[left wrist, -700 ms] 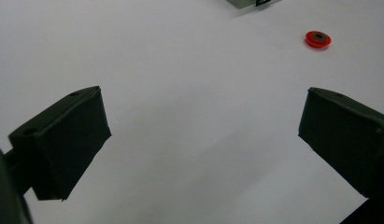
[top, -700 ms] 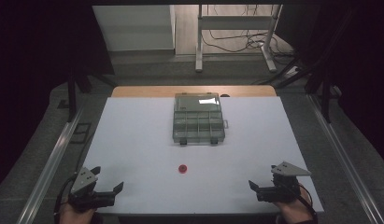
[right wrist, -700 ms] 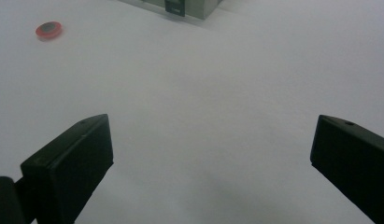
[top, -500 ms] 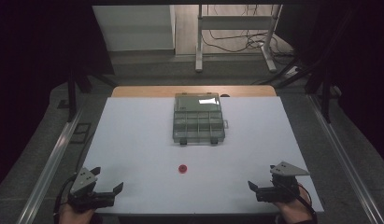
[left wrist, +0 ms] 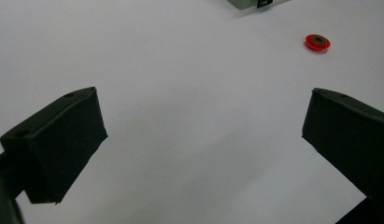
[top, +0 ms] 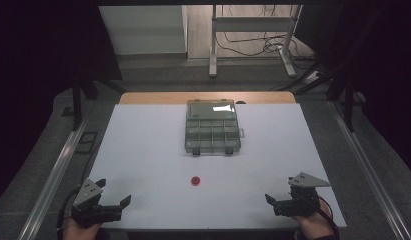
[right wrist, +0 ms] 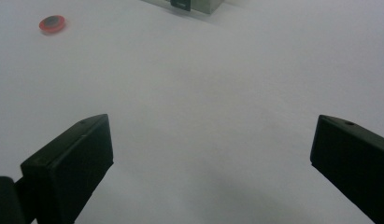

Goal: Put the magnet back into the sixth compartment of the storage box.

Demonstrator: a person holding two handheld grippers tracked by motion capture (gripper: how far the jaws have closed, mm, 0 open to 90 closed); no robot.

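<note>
Tongs, left and right, rest open and empty; approach step pending: next move likely reaches red disc on worktop.

Matt white smooth desk with a bare wood edge at the far side, clear glossy plastic compartment box, small red plastic ring, matt black plastic jaws on each tool
</note>
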